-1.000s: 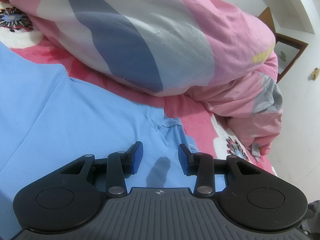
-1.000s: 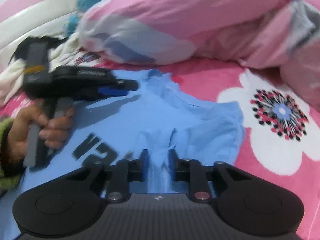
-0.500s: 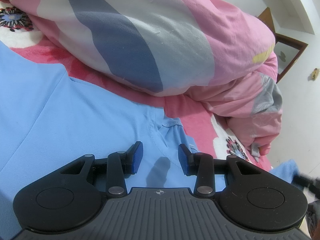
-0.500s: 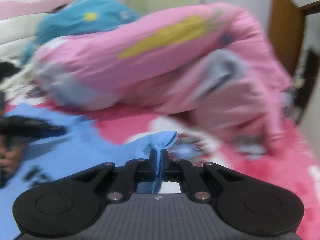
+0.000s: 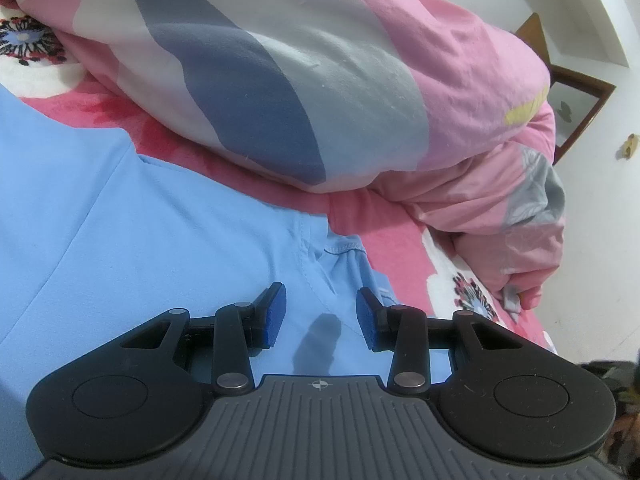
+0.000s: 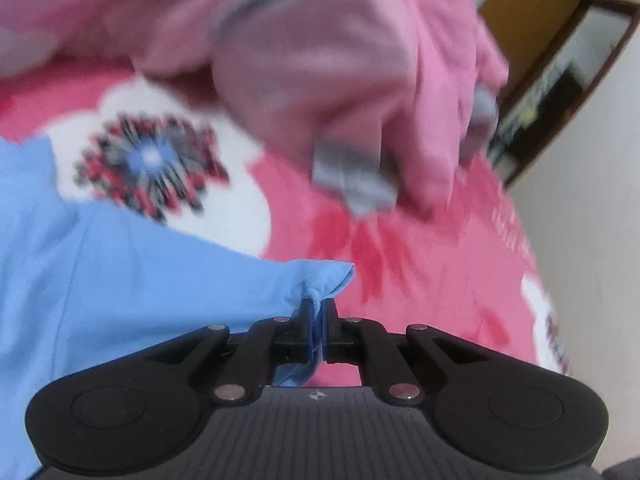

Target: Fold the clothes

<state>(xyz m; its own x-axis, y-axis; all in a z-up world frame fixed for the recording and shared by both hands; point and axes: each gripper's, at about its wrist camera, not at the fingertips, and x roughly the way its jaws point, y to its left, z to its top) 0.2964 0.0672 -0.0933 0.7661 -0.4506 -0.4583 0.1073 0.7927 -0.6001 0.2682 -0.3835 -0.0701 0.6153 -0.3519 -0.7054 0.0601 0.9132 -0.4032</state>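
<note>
I had the right gripper pinching the blue shirt's sleeve edge over the pink bedsheet; my left gripper hovered spread above its collar. Folding had barely begun; most remained.

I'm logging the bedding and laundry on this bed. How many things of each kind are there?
Blue shirt: 1
Pink quilt: 1
Flowered pink sheet: 1
Grippers: 2, the left gripper open over the shirt, the right gripper pinching a shirt corner
Total: 5
</note>
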